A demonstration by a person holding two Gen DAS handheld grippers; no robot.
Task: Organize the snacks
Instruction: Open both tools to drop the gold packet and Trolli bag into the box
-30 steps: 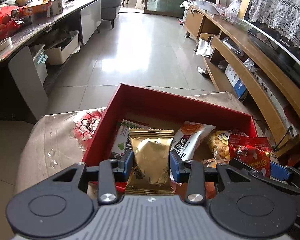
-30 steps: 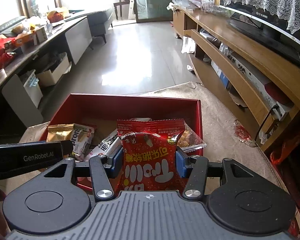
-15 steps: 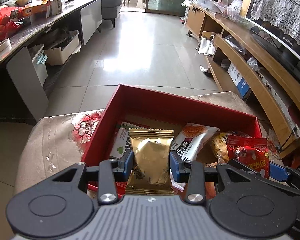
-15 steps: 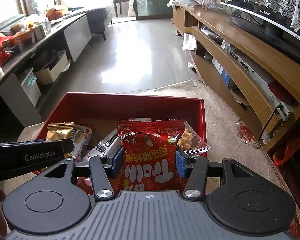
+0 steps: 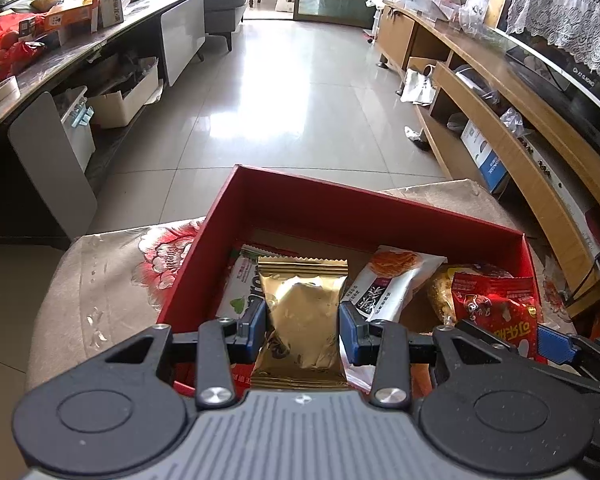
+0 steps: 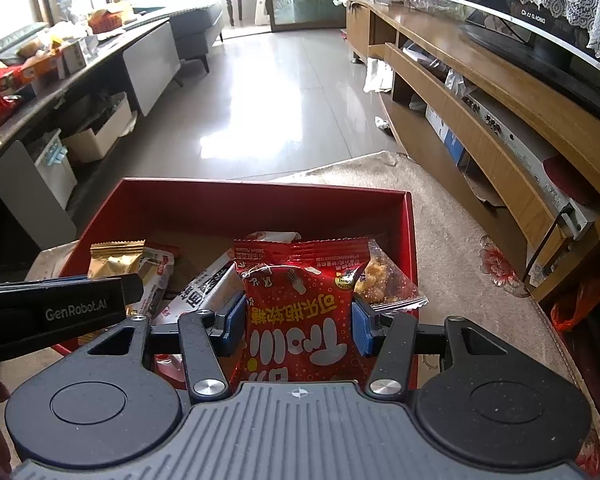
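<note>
The left gripper (image 5: 302,322) is closed on a gold packet (image 5: 302,312): both blue pads (image 5: 256,322) press into the packet's sides, so the foil bulges between them, and the jaws stand only as wide as the packet's pinched waist. The gold packet is shiny, with crimped zigzag seams at top and bottom and some dark print low on its face, and it hangs upright over the near left part of the red box (image 5: 340,208). The right gripper (image 6: 299,322) is closed on a red packet (image 6: 300,312), its blue pads (image 6: 234,322) squeezing the two edges; its jaws stand a little wider than the left ones, filled by the packet. The red packet is glossy, with large white characters that read upside down in the right wrist view, small cartoon figures near its top seam and a crimped strip above them; it is held upright over the near right part of the same box. The box is an open red tray with a plain brown floor, set on a beige cloth (image 6: 452,240) with red flower print. Inside it lie a white packet with green marks (image 5: 240,284) just left of the gold one, a white packet with an orange picture (image 5: 396,276) between the two held packets, and a clear bag of yellow-brown snacks (image 6: 384,280) behind the red packet, against the right wall
</note>
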